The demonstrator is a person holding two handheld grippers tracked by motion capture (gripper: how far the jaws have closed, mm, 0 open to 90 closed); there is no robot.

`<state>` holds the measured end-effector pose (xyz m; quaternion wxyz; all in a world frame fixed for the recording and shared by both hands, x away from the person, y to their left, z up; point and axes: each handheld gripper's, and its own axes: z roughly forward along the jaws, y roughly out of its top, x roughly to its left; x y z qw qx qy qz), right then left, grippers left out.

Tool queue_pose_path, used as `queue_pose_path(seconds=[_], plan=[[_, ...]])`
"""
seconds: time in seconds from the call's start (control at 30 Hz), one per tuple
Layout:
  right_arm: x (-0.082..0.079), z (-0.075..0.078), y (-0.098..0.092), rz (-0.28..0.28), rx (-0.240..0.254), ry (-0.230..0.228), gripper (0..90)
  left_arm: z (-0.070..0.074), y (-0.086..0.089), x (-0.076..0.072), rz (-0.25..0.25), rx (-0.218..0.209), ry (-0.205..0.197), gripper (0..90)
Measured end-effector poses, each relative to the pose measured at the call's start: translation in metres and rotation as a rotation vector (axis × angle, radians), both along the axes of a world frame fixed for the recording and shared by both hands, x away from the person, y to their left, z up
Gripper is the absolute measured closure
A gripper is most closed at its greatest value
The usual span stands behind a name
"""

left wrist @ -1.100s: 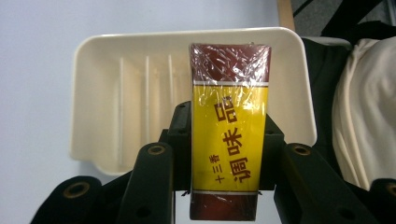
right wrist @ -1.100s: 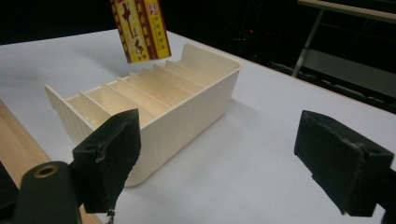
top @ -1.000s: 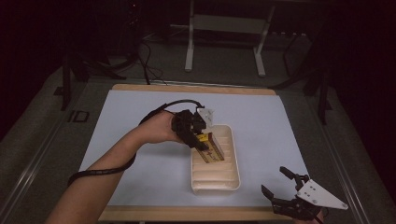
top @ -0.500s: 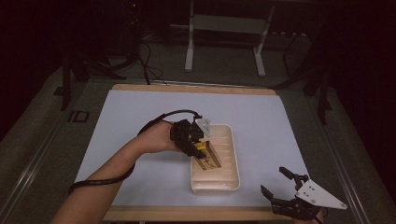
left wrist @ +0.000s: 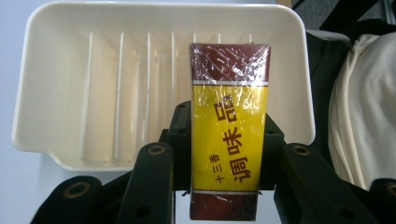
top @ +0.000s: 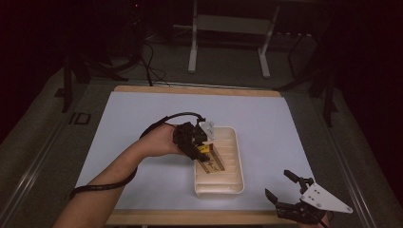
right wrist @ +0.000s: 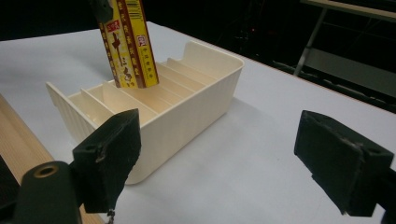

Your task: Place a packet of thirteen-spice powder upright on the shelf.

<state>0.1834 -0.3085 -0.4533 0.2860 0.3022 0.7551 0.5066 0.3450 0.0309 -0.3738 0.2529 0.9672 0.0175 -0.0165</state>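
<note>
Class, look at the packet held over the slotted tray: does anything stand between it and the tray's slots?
Nothing visible does. The left gripper holds the packet above the tray, whose slots lie bare beneath it.

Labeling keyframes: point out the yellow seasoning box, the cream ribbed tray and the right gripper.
yellow seasoning box (left wrist: 229,135): left gripper view, on its yellow front label.
cream ribbed tray (top: 236,164): high view, on its right rim.
right gripper (top: 280,186): high view, midway between its open fingertips.

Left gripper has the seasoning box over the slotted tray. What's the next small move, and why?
Probably ease the left gripper straight down, then let go. It is shut on the seasoning box, whose lower end already dips between the dividers of the cream tray, tilted. The right gripper waits open, apart.
</note>
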Motion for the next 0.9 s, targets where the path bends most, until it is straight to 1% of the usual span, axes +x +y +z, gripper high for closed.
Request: queue_pose_path(seconds=[0.1,0.17,0.2,0.27,0.37,0.4,0.43,0.47,0.5,0.53,0.63,0.67,0.7,0.77,0.83,0.9], plan=[[0.0,0.0,0.0,-0.001,0.001,0.001,14.7,-0.001,0.001,0.004,0.005,-0.006,0.02,68.0],[0.0,0.0,0.0,-0.001,0.002,0.001,14.7,-0.001,0.001,0.005,0.0,-0.008,0.025,68.0],[0.0,0.0,0.0,0.0,0.002,0.002,14.7,-0.001,0.001,0.006,0.001,-0.008,0.021,68.0],[0.0,0.0,0.0,-0.001,0.002,0.004,14.7,-0.001,0.001,0.007,0.006,-0.005,0.031,68.0],[0.0,0.0,0.0,0.0,0.0,0.002,14.7,-0.001,0.0,0.005,0.001,0.001,0.023,68.0],[0.0,0.0,0.0,0.001,0.001,0.001,14.7,0.0,-0.001,0.004,0.003,0.006,0.012,67.9],[0.0,0.0,0.0,0.001,0.0,0.001,14.7,0.0,-0.001,0.004,0.007,0.006,0.018,67.9],[0.0,0.0,0.0,0.001,0.0,0.002,14.7,0.0,-0.001,0.004,0.0,0.01,0.016,68.0],[0.0,0.0,0.0,0.002,0.0,0.002,14.7,0.001,-0.001,0.004,0.005,0.013,0.01,67.9],[0.0,0.0,0.0,0.0,0.001,0.002,14.7,0.001,0.0,0.005,0.003,0.01,0.019,67.9],[0.0,0.0,0.0,0.001,0.002,0.002,14.7,0.0,0.0,0.005,0.009,0.018,0.02,67.9],[0.0,0.0,0.0,0.001,0.001,0.003,14.7,-0.002,-0.001,0.005,0.005,0.025,0.023,67.9],[0.0,0.0,0.0,0.002,0.002,0.002,14.7,-0.004,-0.002,0.004,0.007,0.036,0.016,67.9],[0.0,0.0,0.0,0.002,0.0,0.002,14.7,-0.007,-0.004,0.001,-0.008,0.044,0.008,67.9],[0.0,0.0,0.0,0.002,0.0,0.003,14.7,-0.01,-0.007,0.0,-0.012,0.06,0.001,67.9],[0.0,0.0,0.0,0.002,0.0,0.001,14.7,-0.012,-0.009,0.0,-0.014,0.064,-0.001,67.8]])
